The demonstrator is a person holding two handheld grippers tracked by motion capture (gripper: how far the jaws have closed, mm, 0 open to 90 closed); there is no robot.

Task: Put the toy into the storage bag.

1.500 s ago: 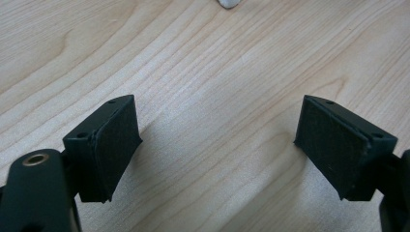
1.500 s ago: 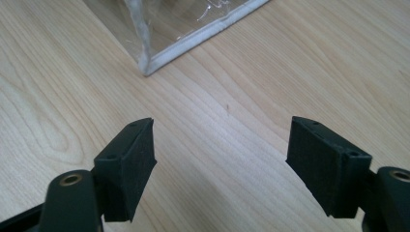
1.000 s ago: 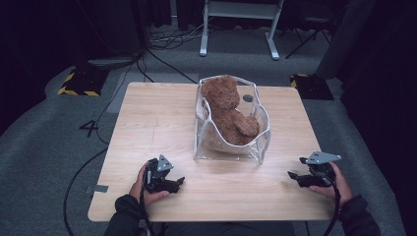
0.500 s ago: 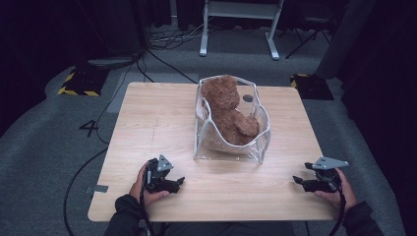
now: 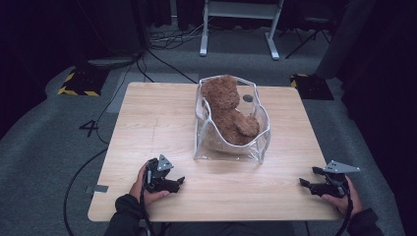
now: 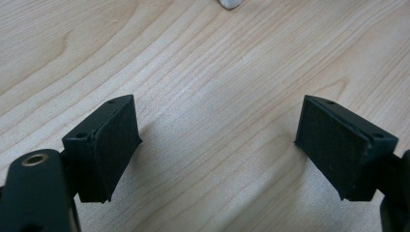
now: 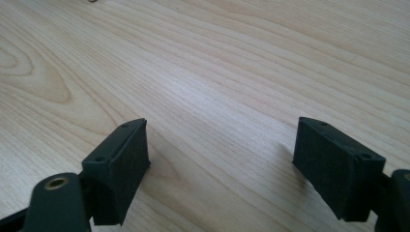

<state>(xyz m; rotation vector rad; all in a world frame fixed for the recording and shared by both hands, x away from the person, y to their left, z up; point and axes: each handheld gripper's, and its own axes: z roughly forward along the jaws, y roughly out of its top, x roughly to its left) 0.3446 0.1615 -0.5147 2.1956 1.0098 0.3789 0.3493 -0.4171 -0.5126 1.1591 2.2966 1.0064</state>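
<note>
Here — both grippers [image 5: 169, 183] [image 5: 311, 185] agape, empty.

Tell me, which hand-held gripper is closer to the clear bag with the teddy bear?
Left. The left hand-held gripper sits just in front of the clear bag, toward its left; the right hand-held gripper is farther off at the table's right edge.

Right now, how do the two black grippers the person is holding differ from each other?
The left gripper sits over the table in front of the clear bag with the brown teddy bear; the right gripper is out at the table's right edge. The left gripper's grey plate tilts up; the right gripper's lies nearly flat. Both are open and hold nothing; the right's jaws have just been opening.
</note>
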